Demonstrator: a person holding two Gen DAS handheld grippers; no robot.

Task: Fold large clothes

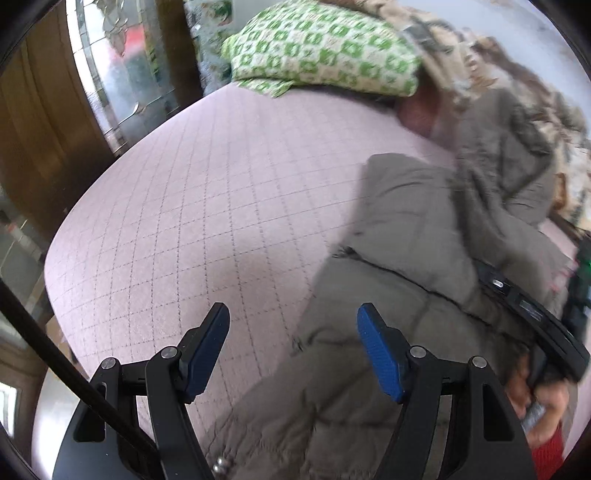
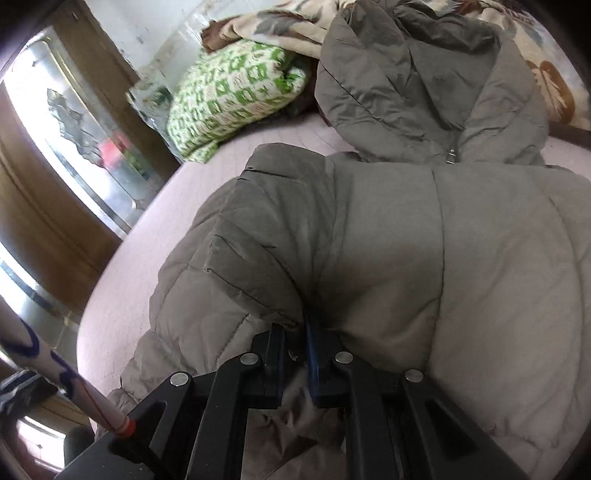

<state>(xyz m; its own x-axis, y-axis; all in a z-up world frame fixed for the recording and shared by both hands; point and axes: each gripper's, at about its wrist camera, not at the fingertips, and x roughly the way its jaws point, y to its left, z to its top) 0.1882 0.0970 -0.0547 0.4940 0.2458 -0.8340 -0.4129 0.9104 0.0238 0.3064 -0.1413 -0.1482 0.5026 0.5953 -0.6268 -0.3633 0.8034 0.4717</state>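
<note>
A grey-olive padded jacket (image 2: 424, 240) lies on a pink quilted bed (image 1: 192, 206), its hood (image 2: 417, 81) toward the pillows. My right gripper (image 2: 295, 332) is shut on a fold of the jacket's left side, and holds the fabric bunched between its blue pads. In the left wrist view the jacket (image 1: 399, 236) spreads across the right half. My left gripper (image 1: 293, 321) is open and empty, above the jacket's lower edge where it meets the bed. The right gripper's black body (image 1: 535, 325) shows at the right edge there.
A green-and-white patterned pillow (image 1: 321, 48) lies at the head of the bed, beside a leaf-print blanket (image 2: 280, 26). A wooden frame with glass panes (image 1: 110, 74) stands at the left. The bed's left edge (image 2: 122, 266) drops off.
</note>
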